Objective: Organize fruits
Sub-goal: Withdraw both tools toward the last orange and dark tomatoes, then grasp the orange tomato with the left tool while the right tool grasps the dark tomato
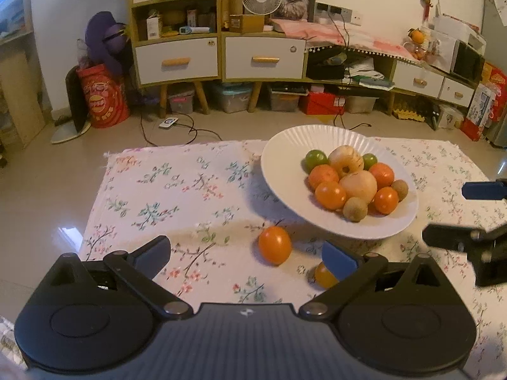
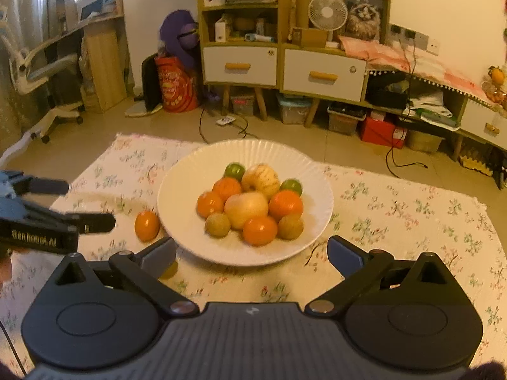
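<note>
The left gripper [image 1: 247, 253] is standing wide open and empty, and so is the right gripper [image 2: 252, 253]. One orange fruit [image 1: 274, 244] is lying on the floral cloth [image 1: 177, 190] just ahead of the left jaws, slightly right of centre, its long axis roughly upright in view; a second [image 1: 324, 275] is peeking from under the right finger. The left hand is nearer. The white plate [image 1: 285, 158] beyond is holding eleven fruits: five orange, two green, two pale, two brown.
</note>
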Motion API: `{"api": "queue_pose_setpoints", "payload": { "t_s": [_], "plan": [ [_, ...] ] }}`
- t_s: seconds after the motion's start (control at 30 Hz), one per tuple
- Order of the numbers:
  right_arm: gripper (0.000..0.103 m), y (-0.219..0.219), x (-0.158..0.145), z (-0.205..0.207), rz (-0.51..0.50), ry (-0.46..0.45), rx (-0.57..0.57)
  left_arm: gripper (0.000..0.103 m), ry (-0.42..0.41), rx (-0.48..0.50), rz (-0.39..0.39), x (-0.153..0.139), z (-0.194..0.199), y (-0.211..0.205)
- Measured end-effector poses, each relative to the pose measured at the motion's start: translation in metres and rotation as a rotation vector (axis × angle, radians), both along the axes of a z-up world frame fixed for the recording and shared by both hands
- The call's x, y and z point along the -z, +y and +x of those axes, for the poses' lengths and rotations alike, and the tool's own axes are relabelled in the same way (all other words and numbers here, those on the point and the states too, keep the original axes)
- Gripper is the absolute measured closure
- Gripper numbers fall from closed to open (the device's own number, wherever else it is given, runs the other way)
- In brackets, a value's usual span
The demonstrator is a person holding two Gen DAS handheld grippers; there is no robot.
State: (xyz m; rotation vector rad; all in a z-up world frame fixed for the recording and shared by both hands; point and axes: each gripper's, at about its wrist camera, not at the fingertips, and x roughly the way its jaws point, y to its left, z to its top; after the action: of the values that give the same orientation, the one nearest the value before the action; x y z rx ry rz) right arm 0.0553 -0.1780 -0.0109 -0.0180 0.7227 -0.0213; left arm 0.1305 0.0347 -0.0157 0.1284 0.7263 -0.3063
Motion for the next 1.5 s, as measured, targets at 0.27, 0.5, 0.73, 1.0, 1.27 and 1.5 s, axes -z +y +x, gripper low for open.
{"api": "queue_pose_setpoints", "payload": {
  "t_s": [0.27, 0.5, 0.73, 1.0, 1.27, 1.5],
  "plan": [
    [0.000, 0.022, 0.011, -0.006, -0.041, 0.030, -0.065, 0.013, 0.021, -0.035, 0.035, 0.011, -0.001, 0.011],
    [0.000, 0.036, 0.028, -0.007, -0.084, 0.055, -0.120, 0.013, 0.027, -0.043, 0.075, 0.027, 0.003, 0.016],
    [0.000, 0.043, 0.042, -0.004, -0.071, 0.062, -0.156, 0.013, 0.034, -0.005, 0.109, 0.045, 0.008, 0.011],
    [0.000, 0.049, 0.056, 0.000, -0.048, 0.113, -0.175, 0.013, 0.014, 0.018, 0.108, 0.052, 0.014, 0.001],
    [0.000, 0.051, 0.064, 0.000, -0.058, 0.130, -0.181, 0.032, 0.024, 0.045, 0.047, 0.049, 0.020, -0.015],
    [0.000, 0.049, 0.066, 0.004, -0.033, 0.121, -0.158, 0.049, 0.059, 0.027, -0.013, 0.051, 0.024, -0.022]
  ]
}}
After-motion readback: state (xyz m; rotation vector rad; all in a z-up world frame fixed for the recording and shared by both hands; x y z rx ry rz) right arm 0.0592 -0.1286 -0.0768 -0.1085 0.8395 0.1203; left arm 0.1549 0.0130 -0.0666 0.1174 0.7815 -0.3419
